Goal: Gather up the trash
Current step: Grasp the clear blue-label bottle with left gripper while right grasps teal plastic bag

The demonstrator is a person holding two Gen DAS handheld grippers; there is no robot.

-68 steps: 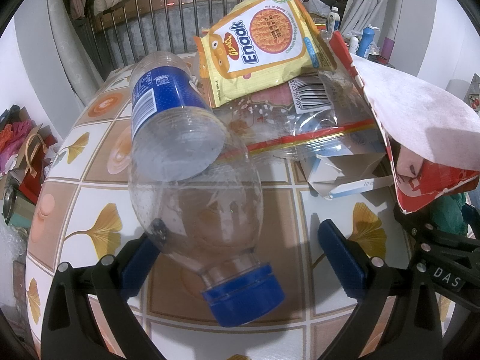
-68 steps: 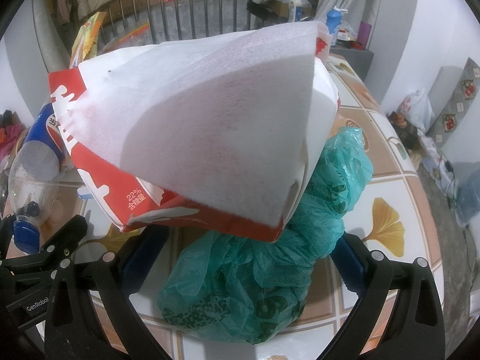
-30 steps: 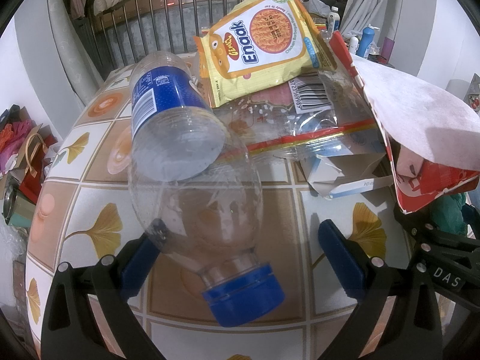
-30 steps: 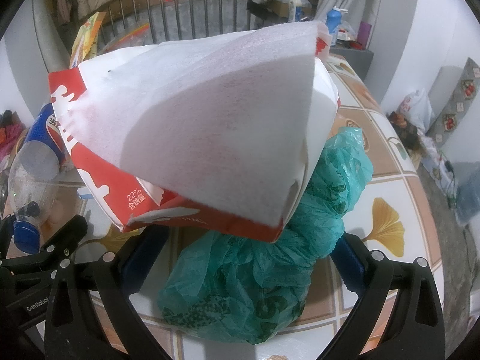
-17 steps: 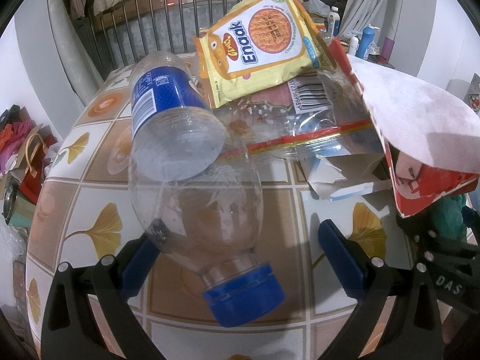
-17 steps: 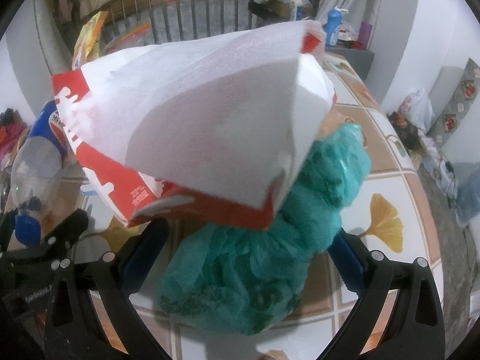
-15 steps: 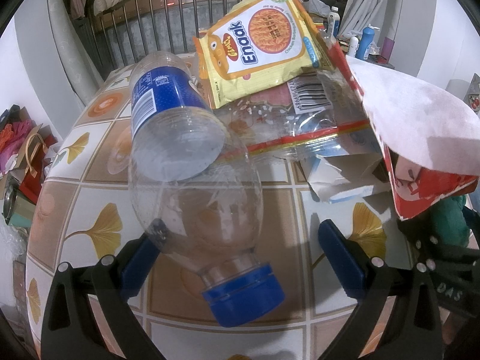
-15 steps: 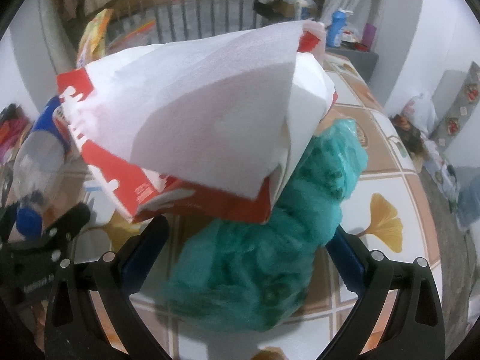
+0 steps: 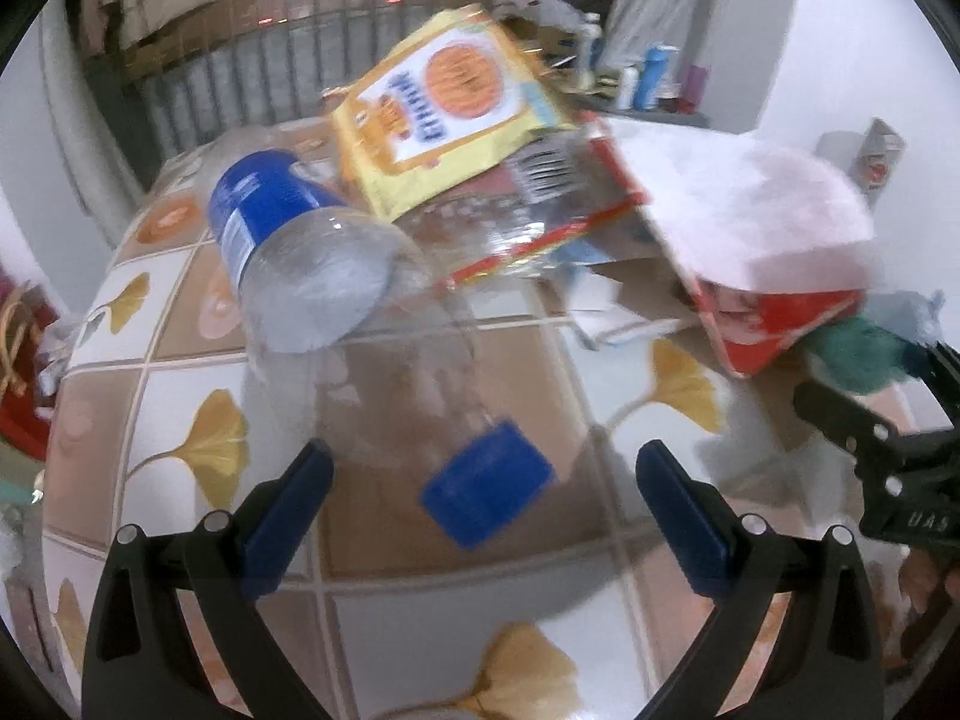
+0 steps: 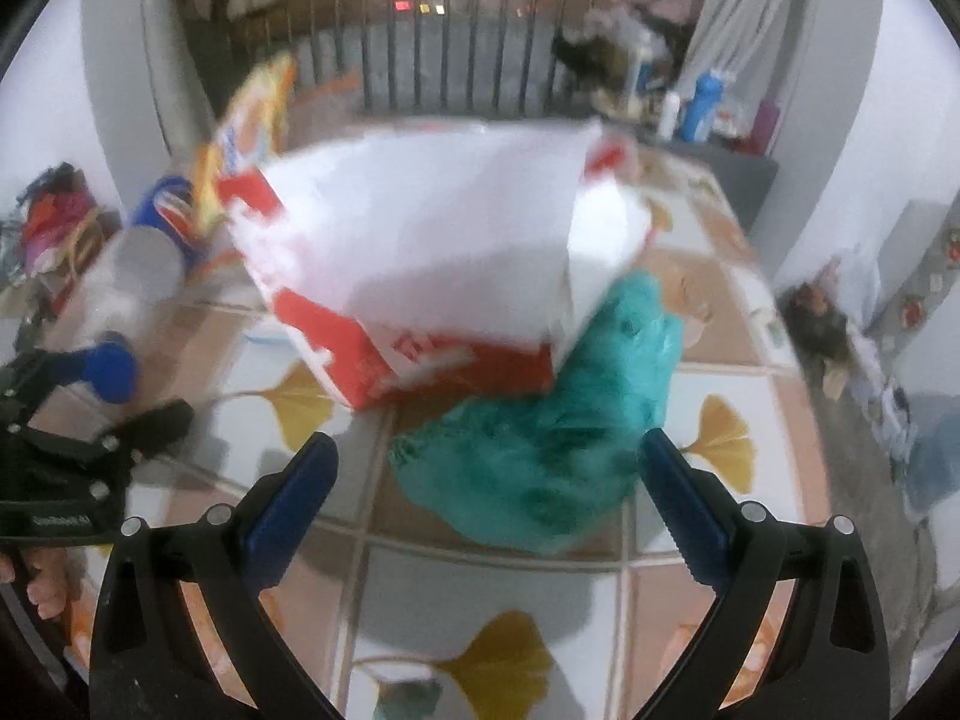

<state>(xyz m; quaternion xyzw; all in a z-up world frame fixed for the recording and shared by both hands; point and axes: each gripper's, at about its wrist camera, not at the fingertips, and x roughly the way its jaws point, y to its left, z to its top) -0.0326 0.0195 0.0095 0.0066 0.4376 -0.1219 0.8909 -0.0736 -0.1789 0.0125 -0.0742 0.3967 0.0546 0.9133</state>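
An empty clear plastic bottle (image 9: 336, 294) with a blue label and blue cap (image 9: 487, 483) lies on the tiled table, cap toward my open left gripper (image 9: 483, 480), which is just short of the cap. Behind it lie a yellow Enaak snack packet (image 9: 450, 102) and a clear wrapper (image 9: 540, 222). A red and white paper bag (image 10: 432, 252) rests on a crumpled teal plastic bag (image 10: 552, 438), just ahead of my open, empty right gripper (image 10: 486, 492). The bottle (image 10: 126, 282) also shows at the left in the right wrist view. Both views are blurred.
The table (image 10: 708, 360) has brown and white tiles with yellow leaf prints. A metal railing (image 10: 456, 42) runs behind it. The right gripper's body (image 9: 888, 468) sits at the right in the left wrist view. Clutter lies on the floor at both sides.
Both grippers have pulled back and up from the trash, so the bottle, paper bag and teal bag look smaller and farther. Nothing was taken hold of.
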